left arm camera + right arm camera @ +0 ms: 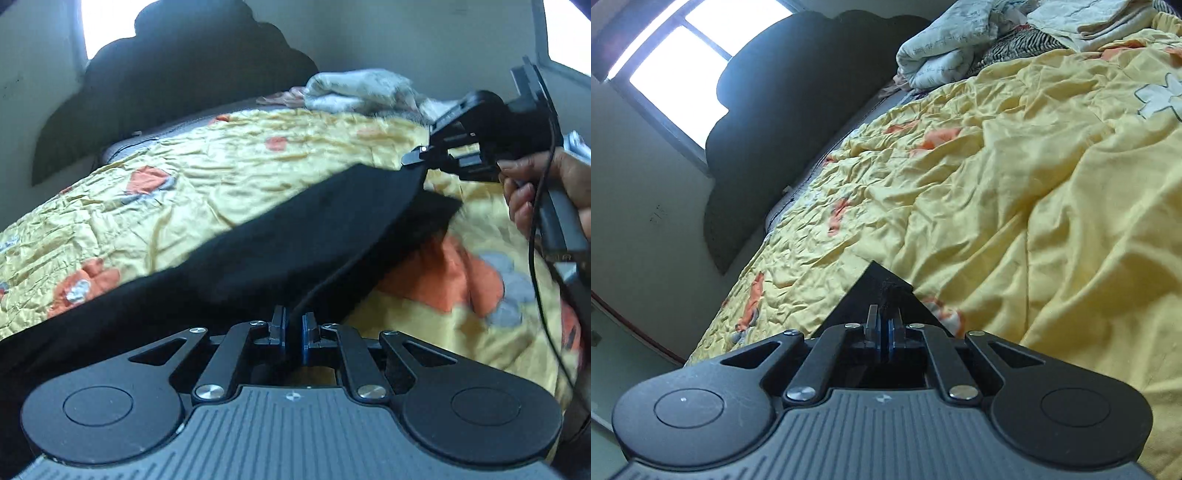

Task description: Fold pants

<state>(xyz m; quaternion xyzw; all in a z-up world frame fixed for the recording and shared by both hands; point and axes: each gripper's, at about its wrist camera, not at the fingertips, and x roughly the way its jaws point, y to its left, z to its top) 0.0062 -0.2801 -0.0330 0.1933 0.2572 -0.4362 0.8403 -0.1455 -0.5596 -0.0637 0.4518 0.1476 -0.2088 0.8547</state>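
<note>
The left tongs (294,329) are closed on a fold of the black pants (258,251). A corner of the pants is clamped by the right tongs (884,325). The pants are stretched between them above the yellow bedspread (229,166).

Pants (280,236) lie across the bedspread (229,173), bedding pile (354,92) behind, headboard (184,85) far left.
</note>
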